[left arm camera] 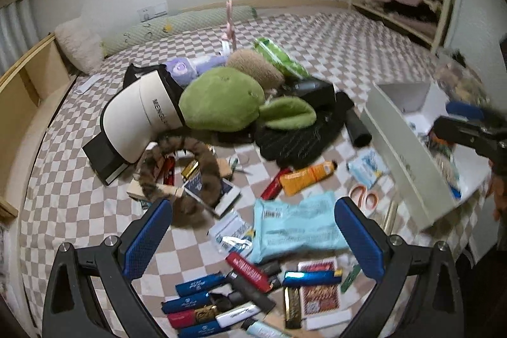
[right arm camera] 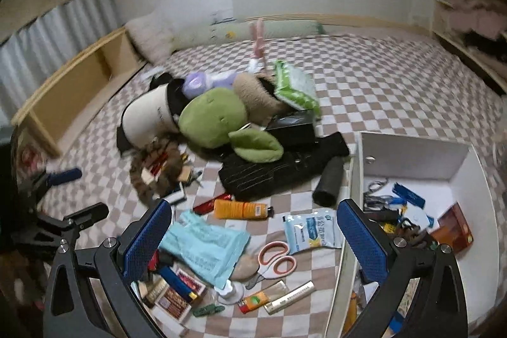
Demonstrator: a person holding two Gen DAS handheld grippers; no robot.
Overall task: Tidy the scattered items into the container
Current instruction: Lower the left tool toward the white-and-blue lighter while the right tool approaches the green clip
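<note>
Scattered items (right arm camera: 202,246) beneath both hand-held grippers (left arm camera: 253,230) (right arm camera: 253,230), jaws apart, empty; container (right arm camera: 418,160) right.

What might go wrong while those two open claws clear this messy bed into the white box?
The scissors lie partly under the light blue packet, so a grab could snag both. The lighters overlap in a heap; one may slip or drag others. The white box sits on the soft bed and could tip if bumped.

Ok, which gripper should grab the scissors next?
Right, probably. The right gripper is open with the scissors lying between its fingers, beside the box. The left gripper is open over a teal packet.
</note>
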